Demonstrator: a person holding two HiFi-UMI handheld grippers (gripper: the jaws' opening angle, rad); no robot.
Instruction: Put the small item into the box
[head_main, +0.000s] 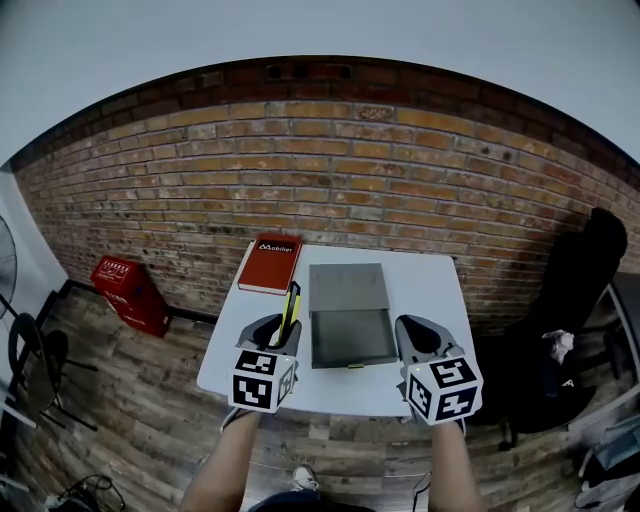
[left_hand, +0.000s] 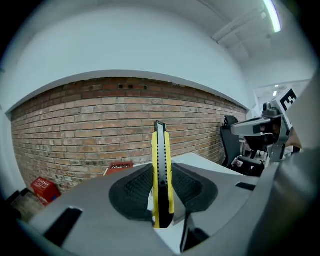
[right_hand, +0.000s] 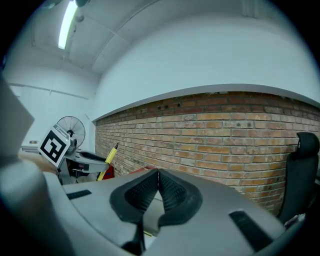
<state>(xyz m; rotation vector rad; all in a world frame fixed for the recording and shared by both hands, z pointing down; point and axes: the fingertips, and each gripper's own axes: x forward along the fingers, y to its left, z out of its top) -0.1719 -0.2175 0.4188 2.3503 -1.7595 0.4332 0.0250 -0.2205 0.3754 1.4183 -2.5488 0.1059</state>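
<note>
Nearest, at bottom of head view: two forearms, a shoe (head_main: 304, 478) on wood-plank floor (head_main: 130, 400).

At near edge of white desk (head_main: 420, 285): left gripper (head_main: 272, 335), clamped on yellow-and-black utility knife (head_main: 291, 305); knife upright between the pads, held above desk, left of box. Right gripper (head_main: 425, 340) on the other side of box, pads pressed together, nothing between.

Between grippers, on desk: open grey box (head_main: 349, 336), nothing seen inside, lid (head_main: 347, 287) flat behind it.

Far left corner of desk: red book (head_main: 270, 263).

Beyond: brick wall (head_main: 330, 170); red crate (head_main: 131, 293) at its foot, left; black chair (head_main: 585, 300) right.
</note>
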